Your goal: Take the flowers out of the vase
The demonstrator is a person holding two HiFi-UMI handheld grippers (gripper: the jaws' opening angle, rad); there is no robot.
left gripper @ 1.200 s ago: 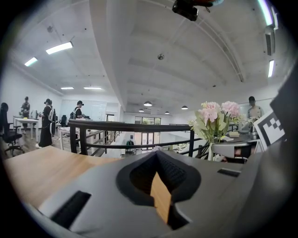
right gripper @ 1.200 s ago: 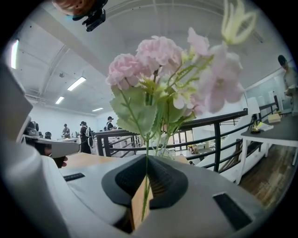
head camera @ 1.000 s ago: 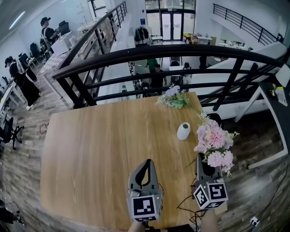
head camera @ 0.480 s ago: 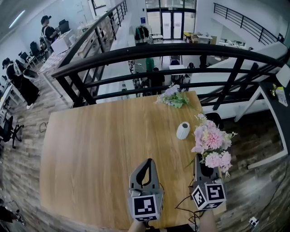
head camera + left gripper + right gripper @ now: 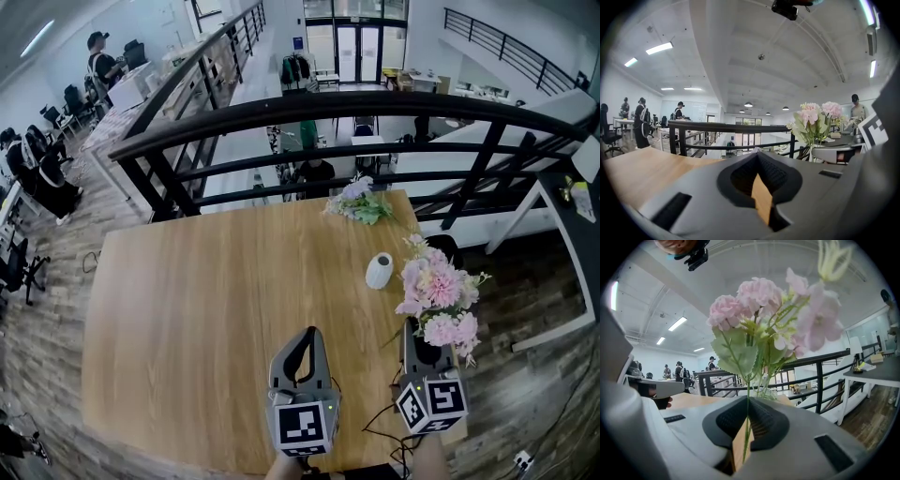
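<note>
A bunch of pink flowers [image 5: 436, 291] with green leaves is held upright over the table's right side. My right gripper [image 5: 412, 328] is shut on its thin green stems [image 5: 746, 430], and the blooms [image 5: 759, 301] fill the right gripper view above the jaws. The small white vase [image 5: 380, 271] stands upright on the wooden table [image 5: 206, 300], a little beyond the held flowers and apart from them. A second small bunch of pale flowers [image 5: 359, 202] lies at the table's far edge. My left gripper [image 5: 307, 334] hovers near the front edge, shut with nothing between its jaws [image 5: 757, 153].
A black railing [image 5: 309, 112] runs just beyond the table's far edge, with a drop to a lower floor behind it. Another white table [image 5: 572, 202] stands to the right. Black cables [image 5: 384, 417] hang at the front edge. People stand far off at the left.
Both grippers and the held flowers keep the same places. Only the people in the background at the left have shifted.
</note>
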